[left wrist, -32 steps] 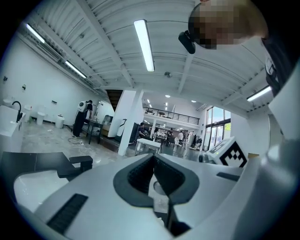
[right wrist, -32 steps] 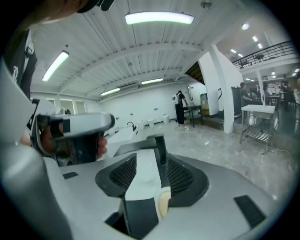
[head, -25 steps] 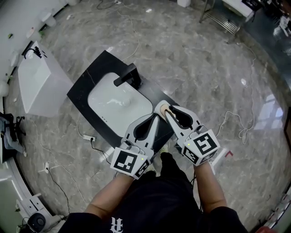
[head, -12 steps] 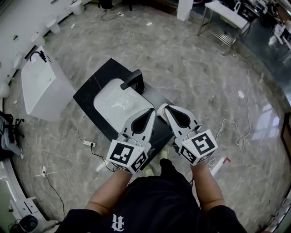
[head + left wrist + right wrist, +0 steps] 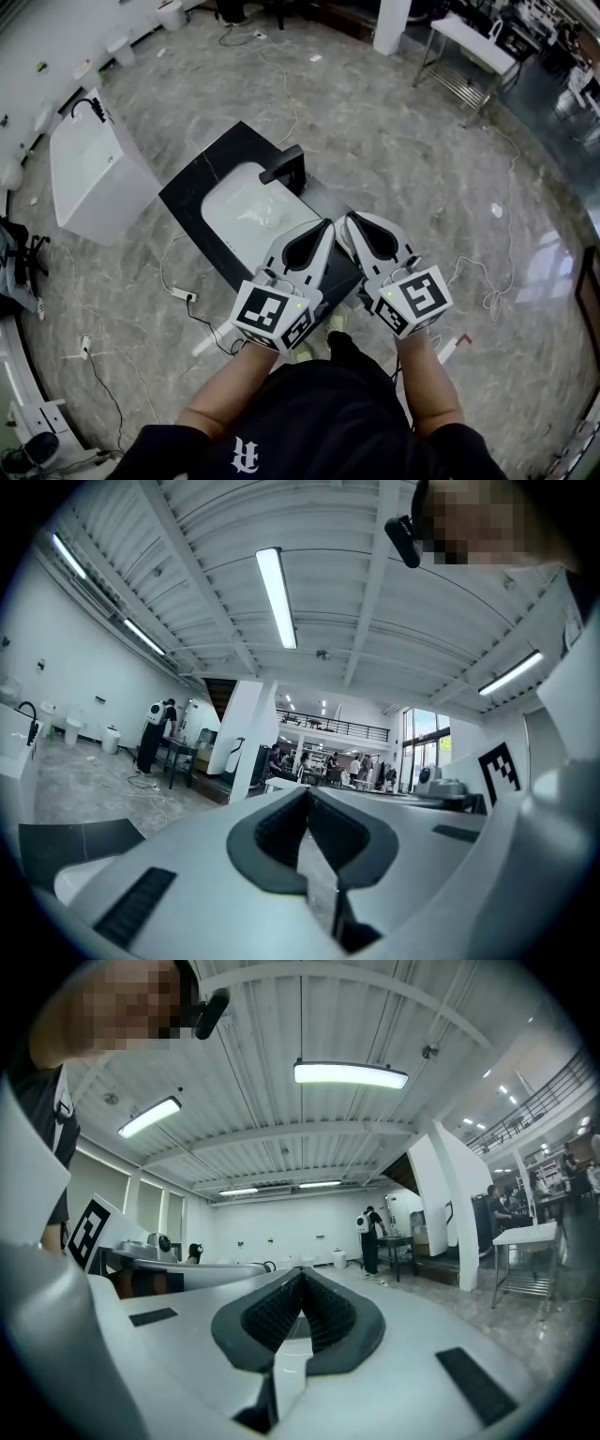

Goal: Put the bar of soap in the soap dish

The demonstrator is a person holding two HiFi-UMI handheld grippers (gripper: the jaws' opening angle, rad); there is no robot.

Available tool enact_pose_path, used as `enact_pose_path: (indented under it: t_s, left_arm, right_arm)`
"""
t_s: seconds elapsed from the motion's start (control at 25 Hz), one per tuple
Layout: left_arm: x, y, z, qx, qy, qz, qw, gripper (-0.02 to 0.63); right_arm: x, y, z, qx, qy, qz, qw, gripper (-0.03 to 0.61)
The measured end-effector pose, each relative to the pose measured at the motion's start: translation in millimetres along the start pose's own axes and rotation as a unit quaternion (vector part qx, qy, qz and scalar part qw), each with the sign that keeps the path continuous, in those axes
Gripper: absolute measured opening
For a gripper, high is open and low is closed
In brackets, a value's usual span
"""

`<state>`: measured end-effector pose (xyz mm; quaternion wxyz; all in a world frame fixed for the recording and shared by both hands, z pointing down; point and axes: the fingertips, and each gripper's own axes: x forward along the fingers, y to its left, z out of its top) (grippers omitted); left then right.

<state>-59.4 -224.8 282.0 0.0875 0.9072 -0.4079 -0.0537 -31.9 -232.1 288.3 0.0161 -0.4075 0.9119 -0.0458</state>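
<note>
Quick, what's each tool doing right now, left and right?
Left tool: closed, nothing between its jaws.
Right tool: closed, nothing between its jaws.

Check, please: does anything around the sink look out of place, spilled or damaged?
Nothing looks spilled or damaged. Only loose cables and a power strip lie scattered over the floor beside the sink counter, which looks untidy.
</note>
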Motion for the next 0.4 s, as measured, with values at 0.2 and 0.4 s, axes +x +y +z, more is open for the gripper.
enact_pose_path:
  t_s: [0.2, 0.4]
  left_arm:
    - [-1.2, -1.9, 2.9, 0.003, -0.001, -0.002, 1.0000, 0.006]
    - [-1.3, -2.7, 5.2, 0.002, -0.003, 0.000, 1.0000, 0.006]
  right_arm:
    - [2.0, 5.6, 2.9, -0.003, -0.002, 0.004, 1.000, 0.008]
    - [2.1, 6.4, 4.5, -0.005, -0.002, 0.006, 1.000, 0.006]
